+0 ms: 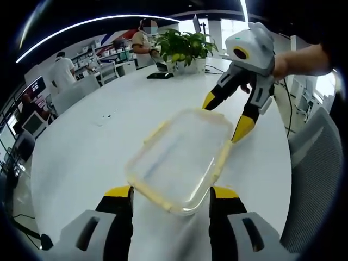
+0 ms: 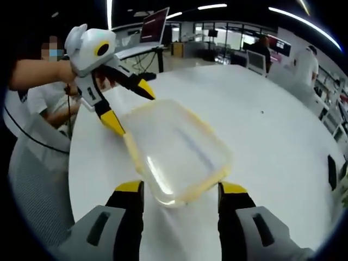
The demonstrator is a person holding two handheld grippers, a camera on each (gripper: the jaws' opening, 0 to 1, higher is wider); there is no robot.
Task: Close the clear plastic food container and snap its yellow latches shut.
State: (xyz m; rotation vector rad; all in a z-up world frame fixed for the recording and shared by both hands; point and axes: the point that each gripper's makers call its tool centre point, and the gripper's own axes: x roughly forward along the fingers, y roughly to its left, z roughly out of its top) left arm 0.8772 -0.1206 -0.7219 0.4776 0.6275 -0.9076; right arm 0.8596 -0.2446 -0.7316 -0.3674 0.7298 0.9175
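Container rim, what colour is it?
Pale yellow rim on the clear container, best in the right gripper view.

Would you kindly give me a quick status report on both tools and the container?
Both tools open, left, right, at opposite ends of container. Lid on. Nothing in the way.

The food container point(image 1: 179, 160) lies on the tabletop point(image 1: 98, 147) between the two grippers. The left gripper point(image 1: 171, 197) stands at one end with a finger on either side of the container's near edge; the right gripper point(image 1: 224, 117) stands at the opposite end. Potted plants point(image 1: 185, 48) sit at the tabletop's far edge, behind the container.
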